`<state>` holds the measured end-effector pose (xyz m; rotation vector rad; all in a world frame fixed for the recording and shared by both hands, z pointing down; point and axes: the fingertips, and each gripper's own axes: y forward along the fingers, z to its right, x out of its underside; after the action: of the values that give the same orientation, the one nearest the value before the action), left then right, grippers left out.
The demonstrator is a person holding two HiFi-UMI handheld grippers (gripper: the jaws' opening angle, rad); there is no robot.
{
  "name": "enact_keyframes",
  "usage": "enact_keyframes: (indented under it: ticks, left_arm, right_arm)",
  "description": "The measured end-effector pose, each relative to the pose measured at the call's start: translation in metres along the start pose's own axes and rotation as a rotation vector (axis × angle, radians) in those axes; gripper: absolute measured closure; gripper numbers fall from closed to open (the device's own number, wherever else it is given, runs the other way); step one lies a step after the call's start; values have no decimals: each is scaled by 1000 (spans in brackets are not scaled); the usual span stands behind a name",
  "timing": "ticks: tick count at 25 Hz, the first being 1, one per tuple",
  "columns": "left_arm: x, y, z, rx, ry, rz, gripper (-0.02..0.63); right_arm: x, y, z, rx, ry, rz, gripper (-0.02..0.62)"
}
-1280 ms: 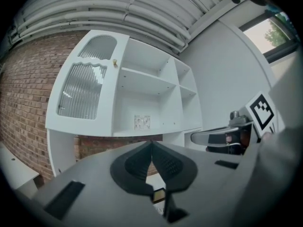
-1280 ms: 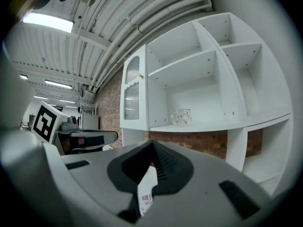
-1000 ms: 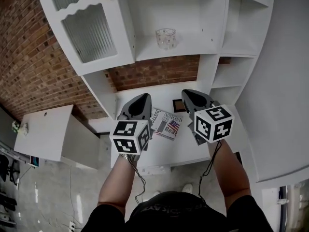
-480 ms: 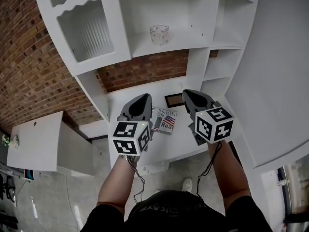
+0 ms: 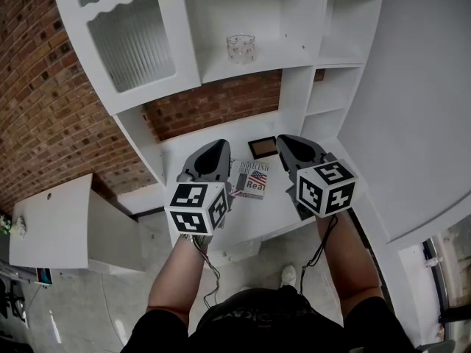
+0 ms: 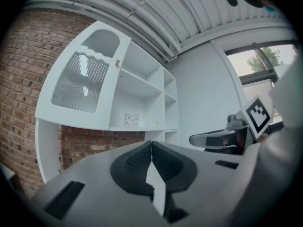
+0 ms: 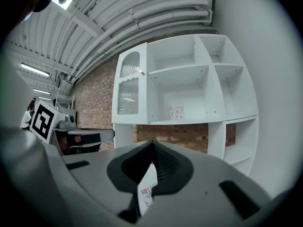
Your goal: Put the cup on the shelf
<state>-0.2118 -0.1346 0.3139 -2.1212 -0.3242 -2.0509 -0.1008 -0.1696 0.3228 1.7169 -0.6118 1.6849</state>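
A clear patterned glass cup (image 5: 241, 48) stands upright on a middle shelf (image 5: 257, 63) of the white shelf unit, with nothing touching it. It also shows far off as the cup (image 6: 131, 120) in the left gripper view and the cup (image 7: 177, 112) in the right gripper view. My left gripper (image 5: 214, 151) and right gripper (image 5: 284, 143) hover side by side over the lower desk surface, well below and in front of the cup. Both are shut, jaws meeting at the tips, and hold nothing. The left gripper (image 6: 151, 144) and right gripper (image 7: 152, 144) point toward the shelf unit.
A magazine (image 5: 250, 179) and a small dark framed picture (image 5: 263, 147) lie on the white desk surface (image 5: 199, 142) between the grippers. A ribbed-glass cabinet door (image 5: 132, 43) is left of the cup. Brick wall stands behind, a white side table (image 5: 51, 219) at left.
Both grippers stay shut and side by side. The shelf unit and cup have drifted slightly up and left in the head view, as the view shifted.
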Motion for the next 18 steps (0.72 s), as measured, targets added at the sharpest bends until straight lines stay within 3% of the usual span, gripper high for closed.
enact_keyframes:
  ticks: [18]
  left_arm:
    - [6, -18, 5, 19, -9, -7, 598]
  right_arm:
    - [1, -14, -15, 19, -2, 2, 595]
